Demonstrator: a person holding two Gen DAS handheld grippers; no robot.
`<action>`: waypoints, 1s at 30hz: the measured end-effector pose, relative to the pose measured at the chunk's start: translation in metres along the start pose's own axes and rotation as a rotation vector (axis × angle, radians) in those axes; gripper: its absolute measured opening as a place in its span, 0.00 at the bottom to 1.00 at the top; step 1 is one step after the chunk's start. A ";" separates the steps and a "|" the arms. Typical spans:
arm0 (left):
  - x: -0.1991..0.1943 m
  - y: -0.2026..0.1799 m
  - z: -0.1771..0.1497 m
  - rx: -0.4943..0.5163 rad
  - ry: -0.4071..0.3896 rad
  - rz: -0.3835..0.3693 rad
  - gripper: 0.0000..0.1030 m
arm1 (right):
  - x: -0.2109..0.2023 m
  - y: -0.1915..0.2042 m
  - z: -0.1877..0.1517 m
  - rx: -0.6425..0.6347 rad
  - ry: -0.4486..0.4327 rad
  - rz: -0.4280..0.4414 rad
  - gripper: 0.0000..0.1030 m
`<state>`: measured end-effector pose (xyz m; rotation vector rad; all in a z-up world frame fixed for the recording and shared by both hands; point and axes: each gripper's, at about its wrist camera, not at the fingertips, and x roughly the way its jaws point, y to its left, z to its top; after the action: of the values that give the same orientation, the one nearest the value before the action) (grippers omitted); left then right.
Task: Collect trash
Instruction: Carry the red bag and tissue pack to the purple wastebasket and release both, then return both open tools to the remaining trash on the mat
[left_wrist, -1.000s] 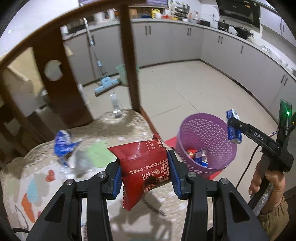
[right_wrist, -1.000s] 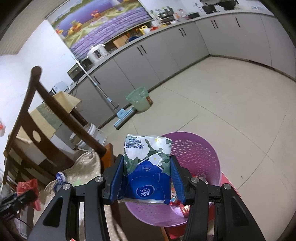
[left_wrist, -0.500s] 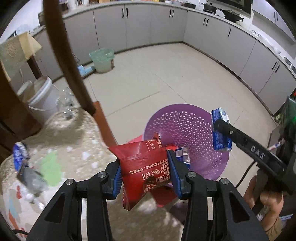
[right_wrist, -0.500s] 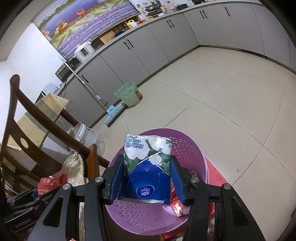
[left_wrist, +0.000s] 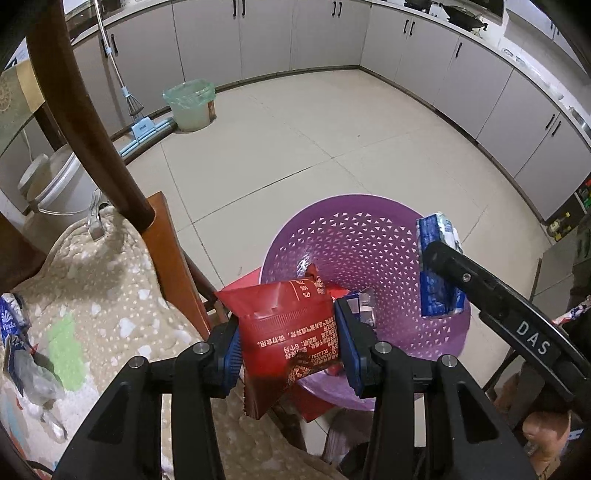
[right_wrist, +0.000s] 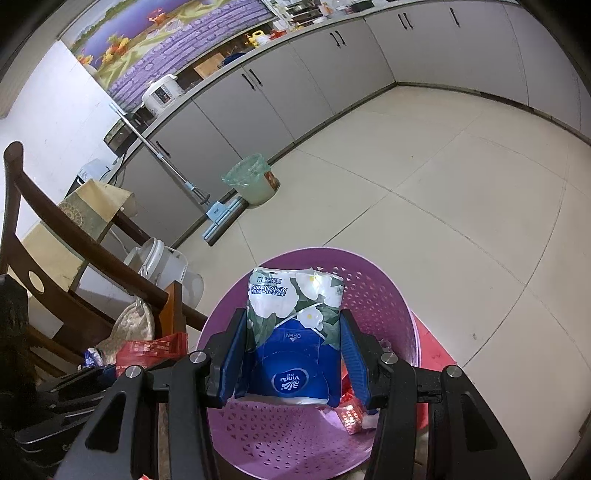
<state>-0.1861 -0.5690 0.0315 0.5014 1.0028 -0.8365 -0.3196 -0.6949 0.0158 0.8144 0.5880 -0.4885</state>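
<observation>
Over the purple basket (left_wrist: 369, 236) the person's two hand-held grippers are holding one piece of trash each. The left hand-held gripper (left_wrist: 291, 354) is pinching a red snack wrapper (left_wrist: 284, 332) between its blue pads, closed partway onto the flattened foil; the wrapper is hanging at the near rim of the basket, its lower corner drooping below the fingers. The right hand-held gripper (right_wrist: 293, 362) is clamping a blue and white Vinda tissue pack (right_wrist: 293, 332), the pads pressing its two sides, and the pack is sitting above the basket's open mouth, printed with white flowers and turned upside down to the camera. In the left wrist view the same pack (left_wrist: 437, 269) is showing edge-on at the tip of the right tool, over the basket's far right side. Inside the basket a few small packets (right_wrist: 351, 413) are lying on the perforated bottom. The basket is standing on a red mat (right_wrist: 436, 350) on the tiled floor (left_wrist: 295, 140). Just to the left a wooden chair (left_wrist: 85, 122) with a beige patterned cushion (left_wrist: 103, 306) is carrying more scraps, among them a blue wrapper (left_wrist: 9, 325) and a crumpled clear bag (left_wrist: 35, 373). Farther off, a green-lined bin (left_wrist: 190, 105) and a flat mop (left_wrist: 142, 127) are standing against grey cabinets (left_wrist: 295, 37)
</observation>
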 end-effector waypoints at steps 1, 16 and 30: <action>0.001 0.000 0.000 -0.002 0.002 0.000 0.41 | 0.000 -0.001 0.000 0.001 0.000 -0.001 0.51; -0.008 0.001 0.002 -0.033 -0.028 -0.029 0.63 | 0.001 -0.006 0.002 0.022 0.001 -0.005 0.55; -0.061 0.015 -0.029 -0.066 -0.077 -0.014 0.64 | -0.006 0.005 0.001 0.002 -0.029 0.000 0.62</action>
<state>-0.2065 -0.5163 0.0716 0.4034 0.9603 -0.8267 -0.3211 -0.6917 0.0228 0.8083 0.5609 -0.5000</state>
